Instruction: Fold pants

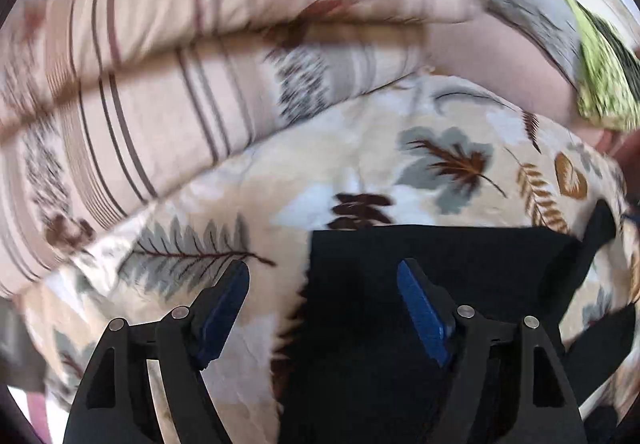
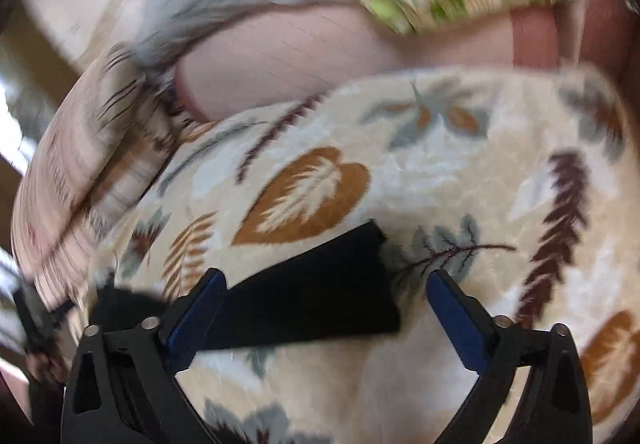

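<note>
The left gripper [image 1: 322, 286] hangs over the leaf-print blanket [image 1: 360, 148] with its jaws spread wide and nothing between them. Its left finger sits above bare blanket, its right finger above the black pants [image 1: 440, 264], whose straight left edge runs up between the two. The pants lie flat on the blanket, short of the striped pillows [image 1: 160, 84] along the bed's far edge.

In the right wrist view a narrow end of the pants [image 2: 312, 296] reaches in from the left. The right gripper [image 2: 326, 290] is also wide open, with that end lying between its fingers, ungripped.

This looks like the reach before a fold. Next, each gripper should likely lower onto its edge, close on the cloth, then lift and carry it across.
</note>
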The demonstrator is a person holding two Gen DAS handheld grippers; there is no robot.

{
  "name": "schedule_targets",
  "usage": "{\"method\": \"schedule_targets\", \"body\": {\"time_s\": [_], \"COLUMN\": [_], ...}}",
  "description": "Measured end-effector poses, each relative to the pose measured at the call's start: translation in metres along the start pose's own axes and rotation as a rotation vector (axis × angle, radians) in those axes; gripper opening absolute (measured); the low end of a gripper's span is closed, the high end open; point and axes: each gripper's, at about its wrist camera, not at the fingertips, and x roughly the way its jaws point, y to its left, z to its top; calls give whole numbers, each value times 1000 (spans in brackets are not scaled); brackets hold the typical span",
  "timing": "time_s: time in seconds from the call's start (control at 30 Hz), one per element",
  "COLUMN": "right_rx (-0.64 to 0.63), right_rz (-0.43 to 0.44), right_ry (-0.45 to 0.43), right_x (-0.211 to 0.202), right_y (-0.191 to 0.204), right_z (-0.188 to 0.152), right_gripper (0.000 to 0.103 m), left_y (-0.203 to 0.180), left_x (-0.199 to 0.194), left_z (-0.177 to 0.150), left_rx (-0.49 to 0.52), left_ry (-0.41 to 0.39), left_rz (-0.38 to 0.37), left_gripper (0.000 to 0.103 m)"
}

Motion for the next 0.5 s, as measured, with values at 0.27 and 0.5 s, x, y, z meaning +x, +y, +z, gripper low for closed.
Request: {"method": "schedule_targets", "body": {"time_s": [0.27, 0.5], "right_rx": [44, 255], "right_rz": [140, 202], "right_ry": [107, 69], "right_x": [23, 23], "right_y": [-23, -50], "right_z": [-23, -45], "right_gripper": [77, 73], "left_y": [21, 6], "left_x": [26, 25], "left_z": [-2, -31], "left_rx": [-143, -149], "left_ry": [-26, -43], "left_rz": [-78, -117], "left_gripper": [76, 76]}}
